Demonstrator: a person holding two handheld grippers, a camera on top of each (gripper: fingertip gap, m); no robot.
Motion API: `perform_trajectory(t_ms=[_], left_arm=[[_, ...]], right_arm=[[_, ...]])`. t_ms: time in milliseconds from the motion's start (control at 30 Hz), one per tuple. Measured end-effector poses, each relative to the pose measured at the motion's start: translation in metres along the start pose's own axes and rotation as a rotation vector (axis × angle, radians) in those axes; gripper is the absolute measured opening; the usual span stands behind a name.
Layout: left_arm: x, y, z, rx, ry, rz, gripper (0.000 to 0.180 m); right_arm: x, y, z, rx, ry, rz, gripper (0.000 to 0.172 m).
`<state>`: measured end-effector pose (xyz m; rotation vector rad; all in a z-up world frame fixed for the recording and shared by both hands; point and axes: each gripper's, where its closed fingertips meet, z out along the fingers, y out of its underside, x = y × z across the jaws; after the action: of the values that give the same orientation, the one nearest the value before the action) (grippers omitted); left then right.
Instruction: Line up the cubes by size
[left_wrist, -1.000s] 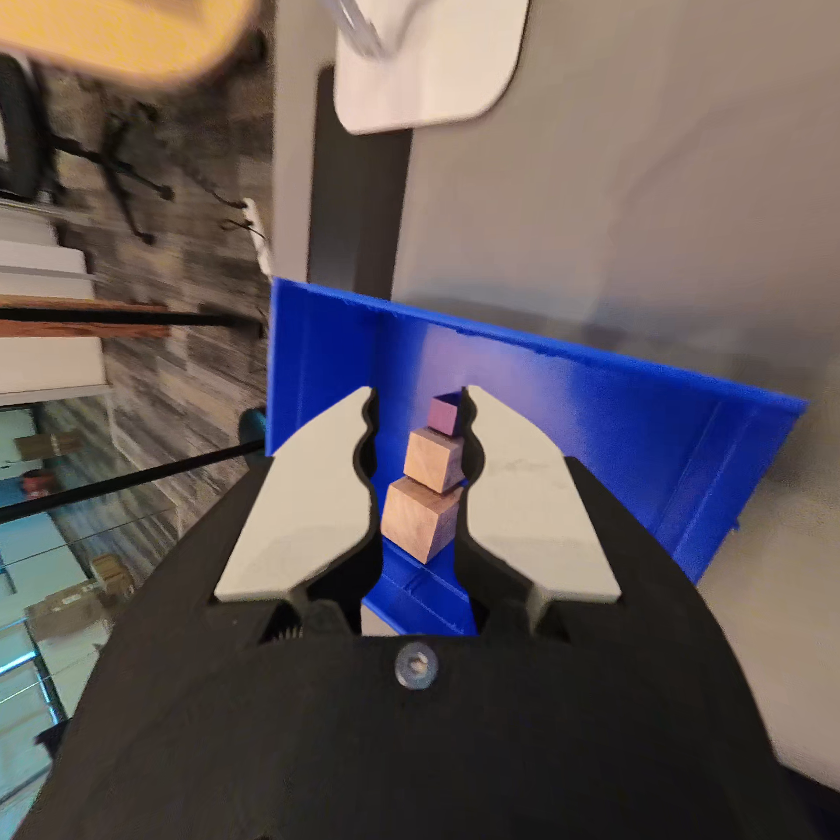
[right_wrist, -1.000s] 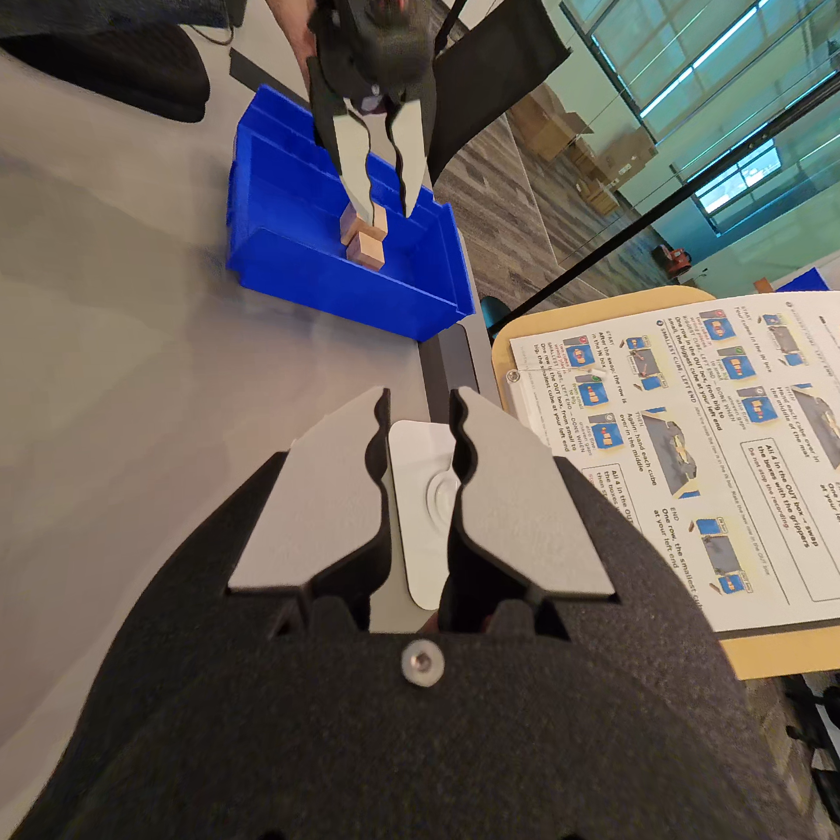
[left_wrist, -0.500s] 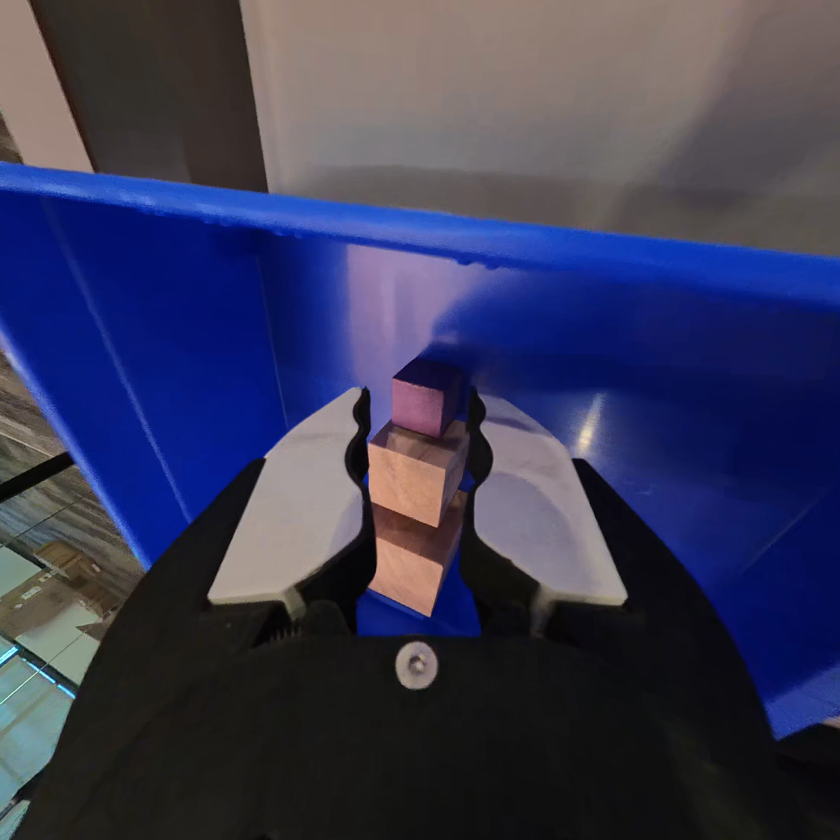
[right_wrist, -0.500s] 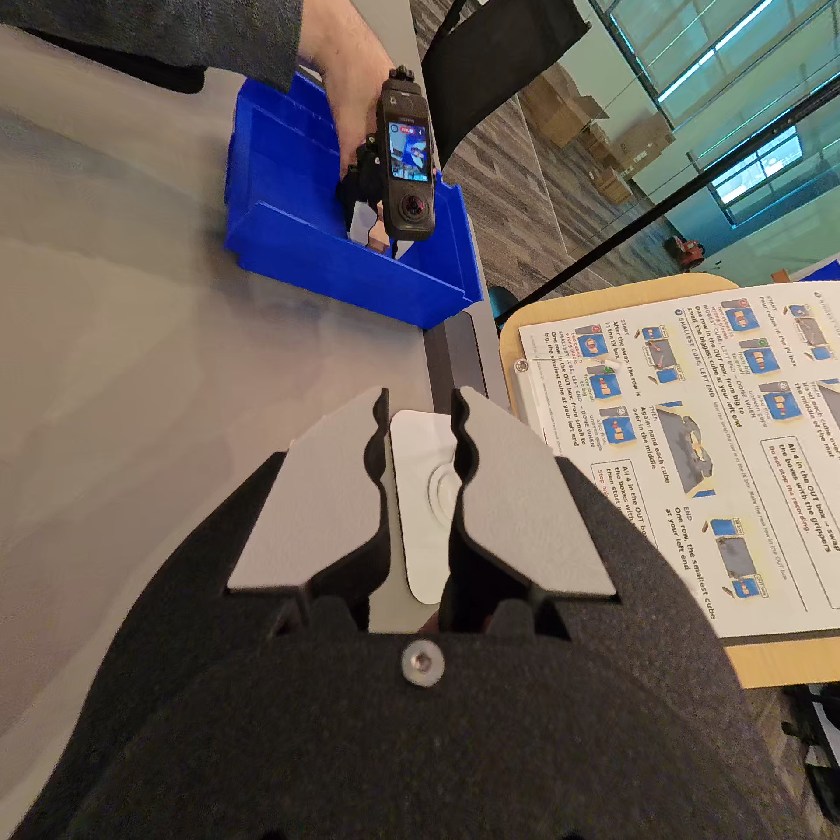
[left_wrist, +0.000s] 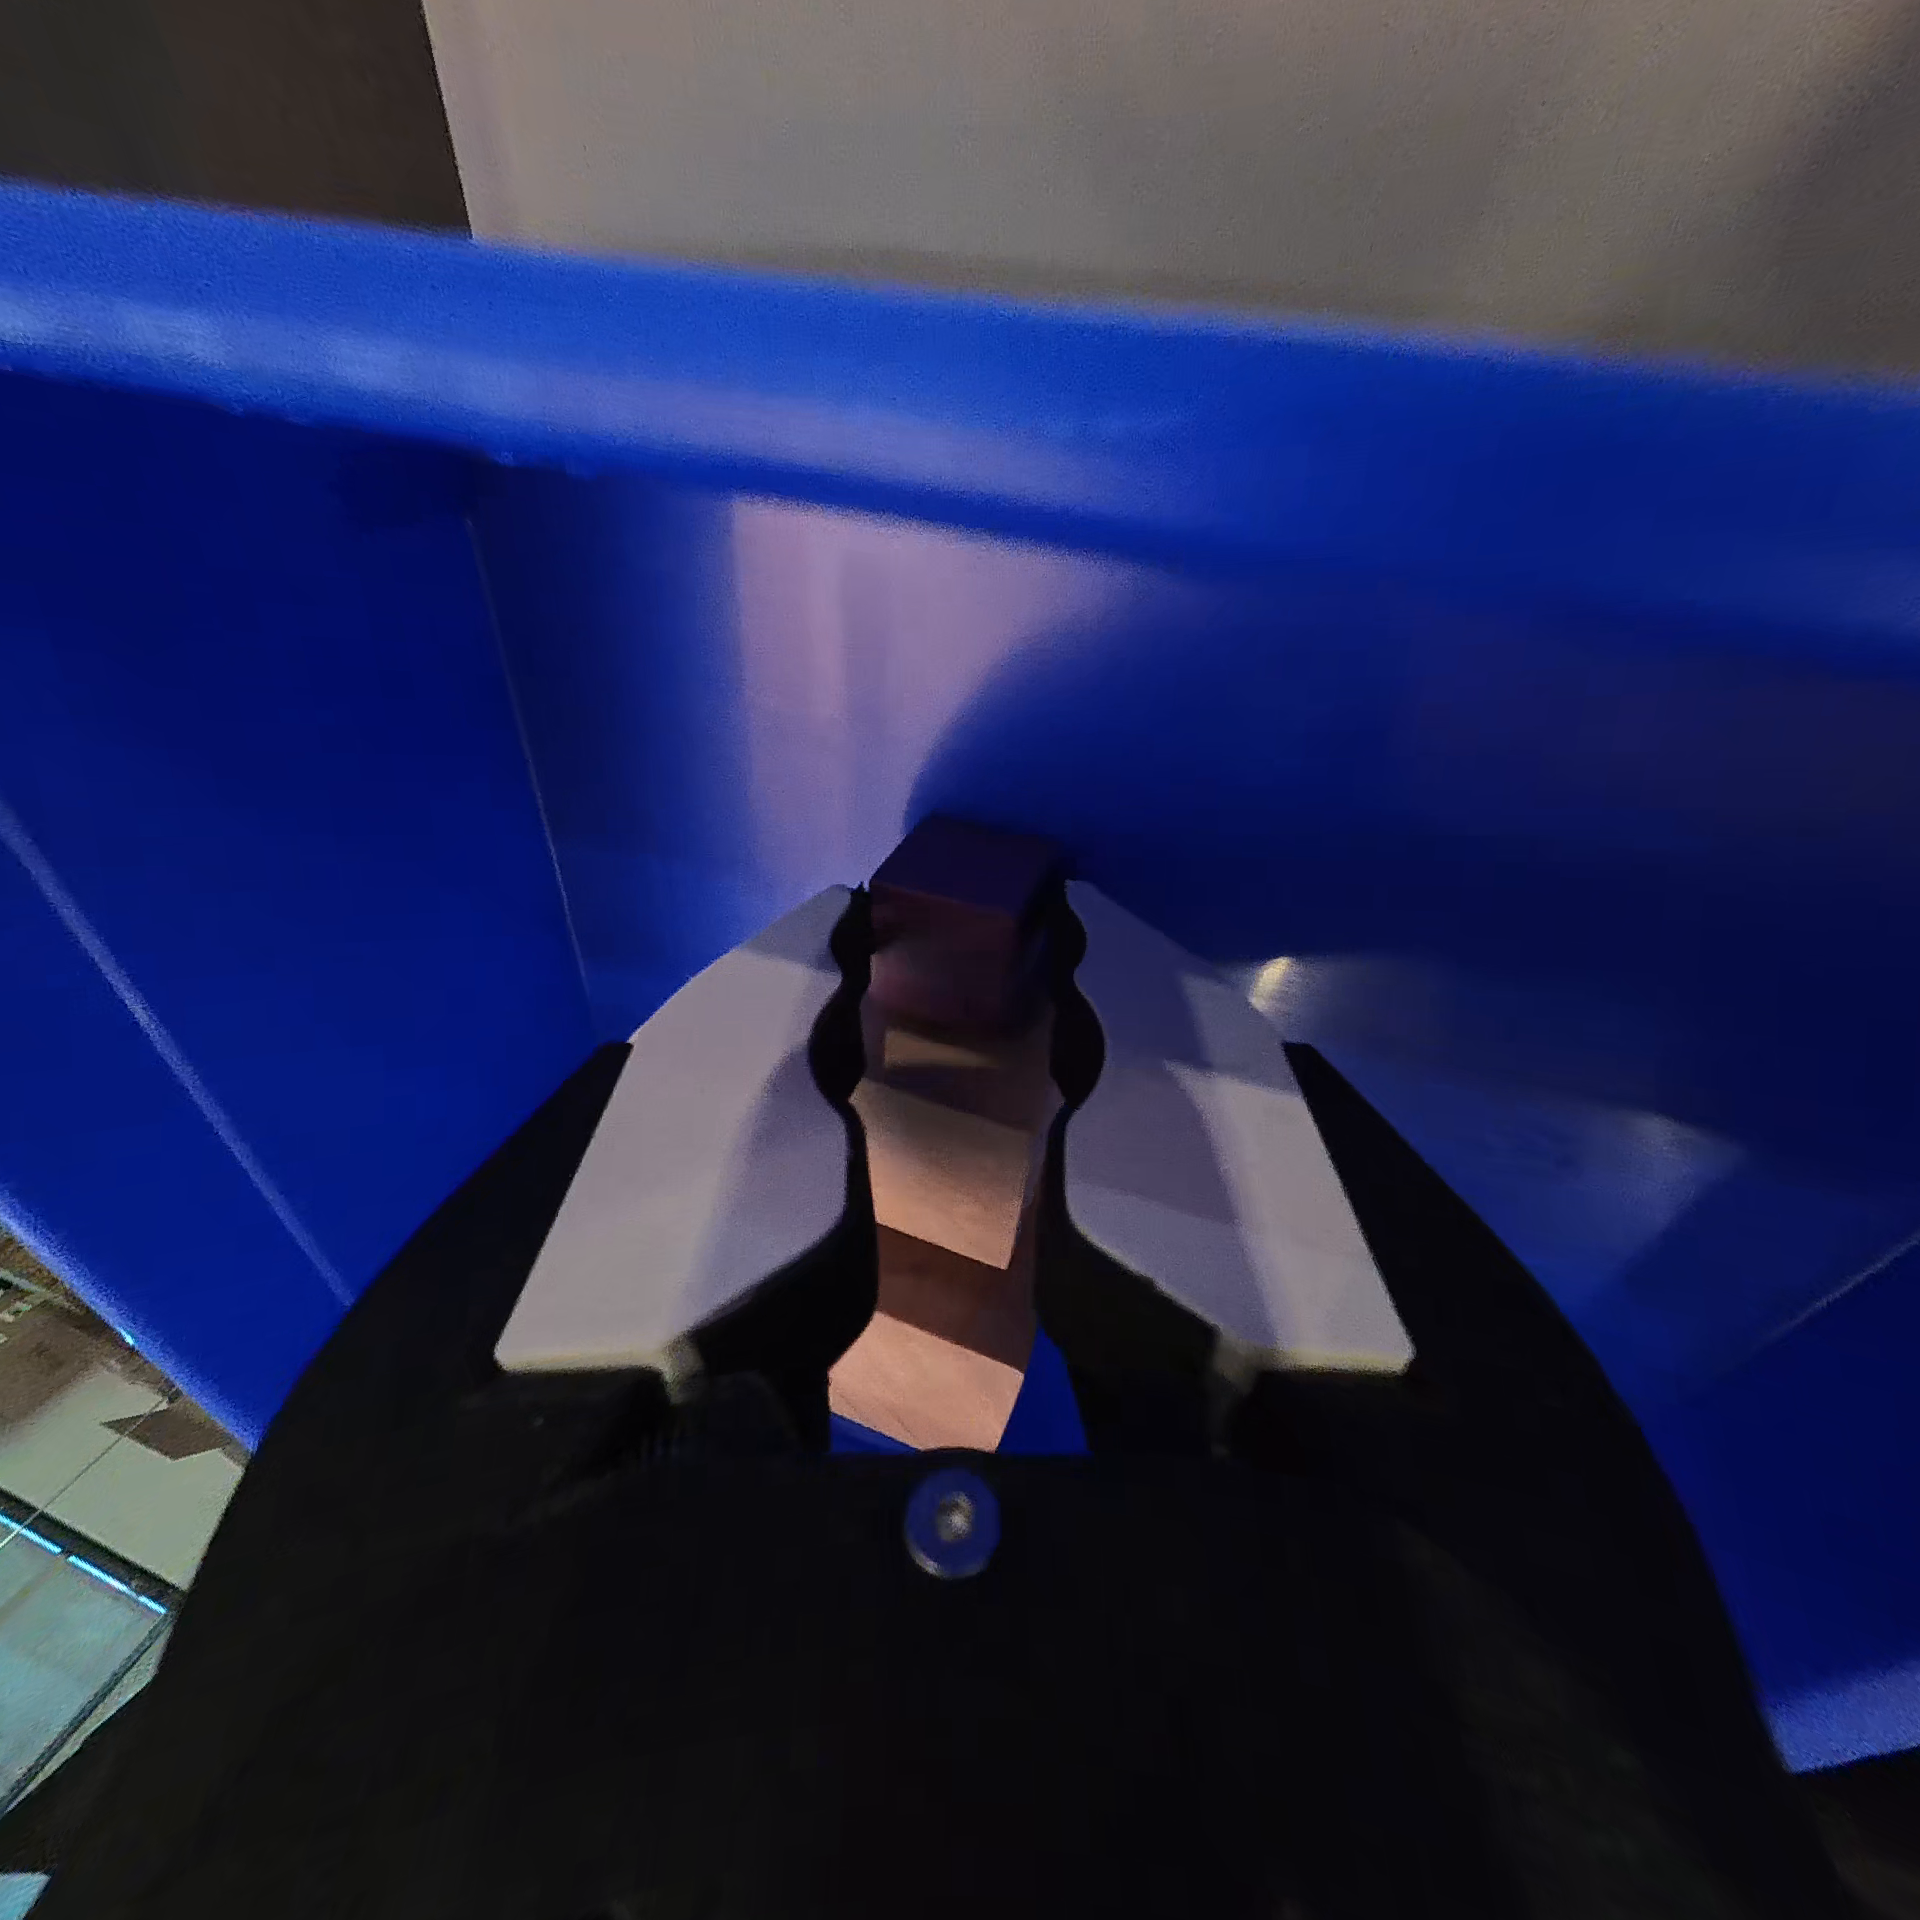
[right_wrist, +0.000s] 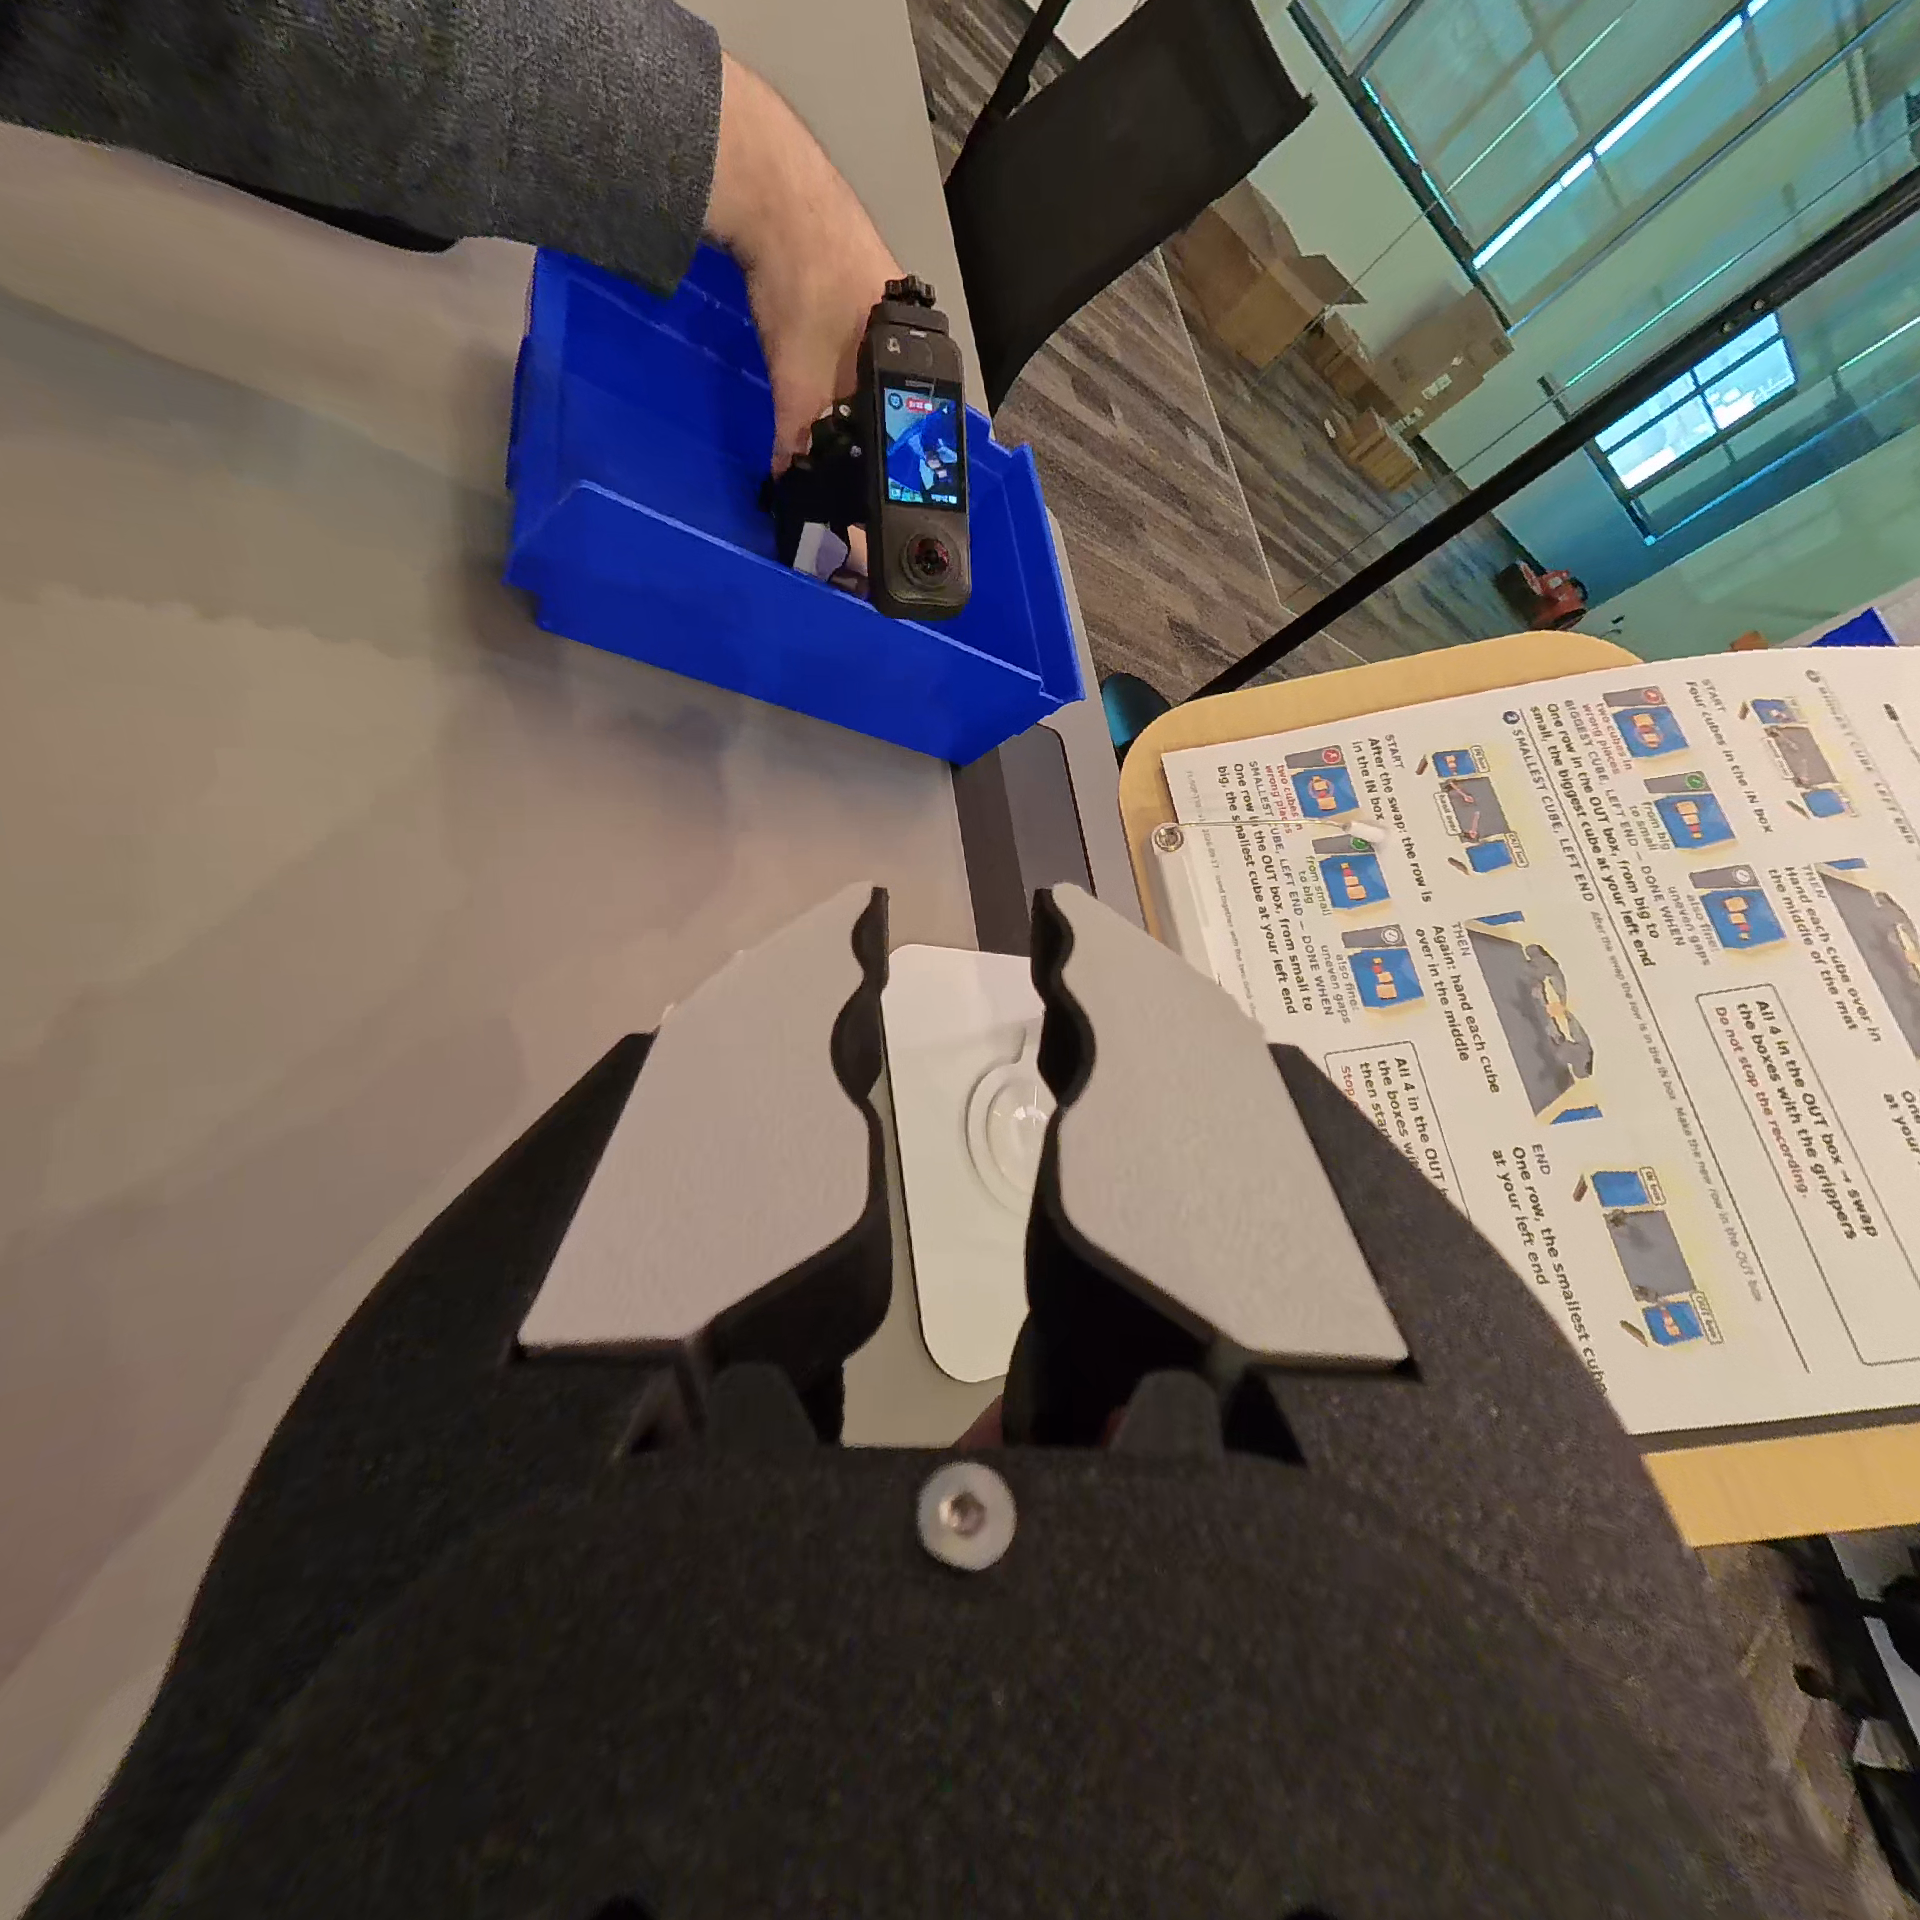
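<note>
Closing in: left gripper (left_wrist: 961, 914) now deep in blue bin (left_wrist: 312, 727), fingertips pinching smallest cube (left_wrist: 961, 935) at frame centre, far end of cube row; bigger wooden cubes (left_wrist: 940, 1184) sitting between fingers. Right gripper (right_wrist: 961, 914) idling, fingers parted, holding nothing, over white plate (right_wrist: 961, 1049). Likely pulling smallest cube for reordering.

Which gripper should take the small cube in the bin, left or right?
Left. The left gripper is inside the blue bin, its fingers flanking the small cube. The right gripper hangs open over the table, away from the bin.
</note>
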<state>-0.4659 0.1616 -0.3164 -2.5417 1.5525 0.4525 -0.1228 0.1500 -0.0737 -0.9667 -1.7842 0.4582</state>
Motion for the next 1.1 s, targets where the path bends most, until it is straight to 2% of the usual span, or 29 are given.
perform_trajectory(t_ms=[133, 233, 333, 433, 667, 800, 900, 967, 1100], left_arm=[[0.000, -0.004, -0.005, 0.032, -0.001, -0.010, 0.031], [-0.006, -0.007, -0.022, 0.078, -0.063, -0.039, 0.030], [-0.016, -0.011, -0.061, 0.189, -0.169, -0.102, 0.030], [-0.020, -0.021, -0.118, 0.363, -0.296, -0.163, 0.030], [0.018, -0.095, -0.254, 0.877, -0.478, -0.140, 0.030], [0.049, -0.147, -0.315, 1.170, -0.486, -0.082, 0.030], [0.071, -0.181, -0.348, 1.358, -0.448, -0.032, 0.029], [0.082, -0.201, -0.360, 1.425, -0.431, 0.006, 0.029], [0.092, -0.223, -0.379, 1.555, -0.391, 0.014, 0.029]], right_arm=[[0.000, 0.001, 0.002, -0.007, 0.003, -0.004, 0.026], [0.000, -0.003, 0.003, 0.010, 0.001, -0.005, 0.026], [-0.002, -0.006, 0.005, 0.026, -0.003, -0.007, 0.026], [-0.002, -0.012, 0.008, 0.045, 0.002, -0.011, 0.027], [-0.007, -0.041, 0.016, 0.168, 0.011, -0.011, 0.030], [-0.008, -0.057, 0.021, 0.239, 0.028, -0.006, 0.032], [-0.005, -0.068, 0.020, 0.297, 0.050, 0.019, 0.034], [-0.001, -0.074, 0.017, 0.342, 0.068, 0.040, 0.034], [0.003, -0.082, 0.006, 0.435, 0.054, 0.089, 0.035]])
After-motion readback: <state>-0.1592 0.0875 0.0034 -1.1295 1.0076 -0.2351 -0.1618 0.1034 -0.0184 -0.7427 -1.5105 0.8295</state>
